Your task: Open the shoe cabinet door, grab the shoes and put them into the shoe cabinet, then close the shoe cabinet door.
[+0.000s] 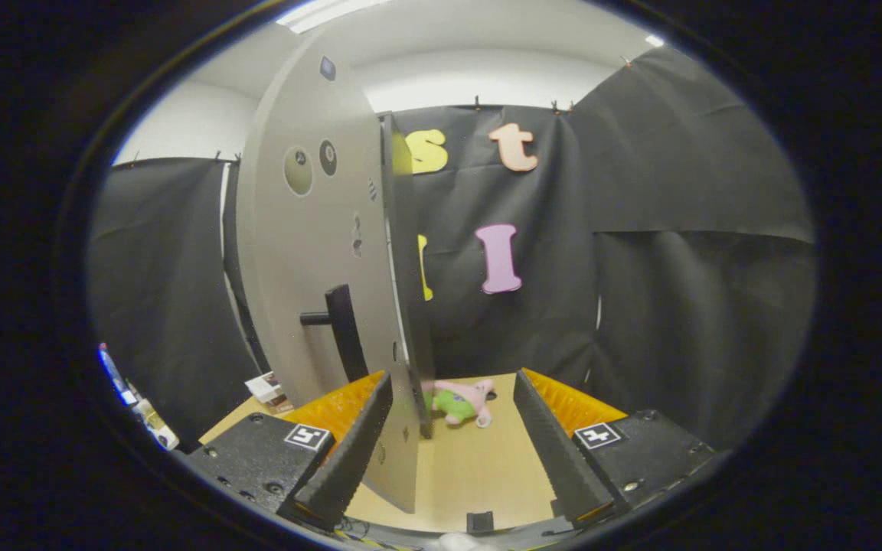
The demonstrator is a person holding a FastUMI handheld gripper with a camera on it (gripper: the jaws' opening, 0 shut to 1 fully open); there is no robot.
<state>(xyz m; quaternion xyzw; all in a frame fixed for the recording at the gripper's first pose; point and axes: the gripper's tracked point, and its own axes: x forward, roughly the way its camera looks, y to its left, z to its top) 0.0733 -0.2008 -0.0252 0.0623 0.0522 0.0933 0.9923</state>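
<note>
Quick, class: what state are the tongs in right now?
Tongs: open, gripping nothing; the cabinet door's edge stands between the fingers, next to the left one.

a pale wooden tabletop (479,467) carries a pink and green plush toy (462,402) beyond the fingers; the grey cabinet door (318,252) stands on it; some cards (269,389) lie further left.

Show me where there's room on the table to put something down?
The bare table between the open gripper fingers, from the door edge across to the right finger, is free. It gets crowded farther ahead, where a plush toy lies by the door's foot, and left of the door near some cards.
</note>
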